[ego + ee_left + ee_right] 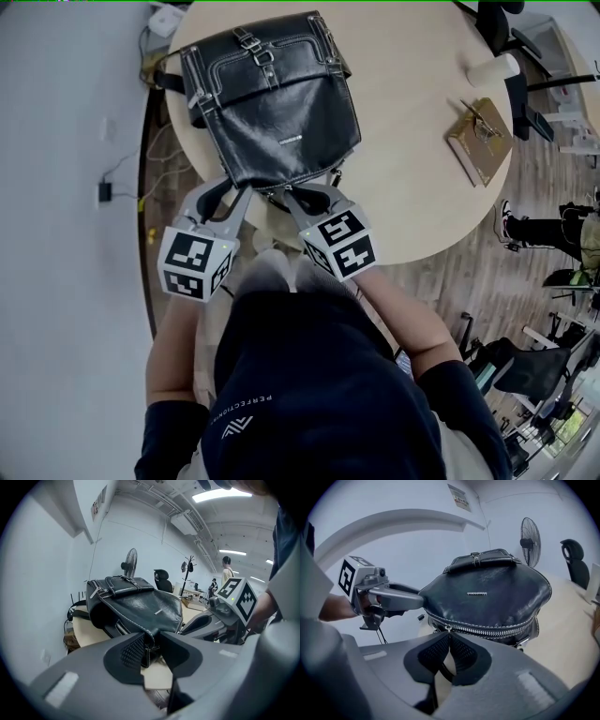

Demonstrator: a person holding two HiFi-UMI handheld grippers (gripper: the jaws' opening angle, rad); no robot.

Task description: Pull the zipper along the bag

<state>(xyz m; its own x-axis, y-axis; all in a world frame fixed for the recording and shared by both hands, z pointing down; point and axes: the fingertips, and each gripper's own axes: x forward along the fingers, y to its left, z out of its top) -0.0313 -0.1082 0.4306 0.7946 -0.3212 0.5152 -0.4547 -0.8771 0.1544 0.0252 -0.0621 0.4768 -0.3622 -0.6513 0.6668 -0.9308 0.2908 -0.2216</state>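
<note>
Your left hand-held gripper [151, 639] is clamped on the near-left corner of the black bag [272, 94], which lies at the near edge of the table [412, 187]; make that hold your anchor (slack leather would likely bunch). Your right hand-held gripper [449, 634] is pinched shut on the zipper pull [448, 629] near the zipper's [497, 631] left end. Draw it rightward along the curve of the teeth, not upward.

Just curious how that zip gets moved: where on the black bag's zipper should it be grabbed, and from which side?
The small pull tab at the slider, from the bag's near edge: it hangs off the zipper toward the right gripper, whose jaws are shut on it.
</note>
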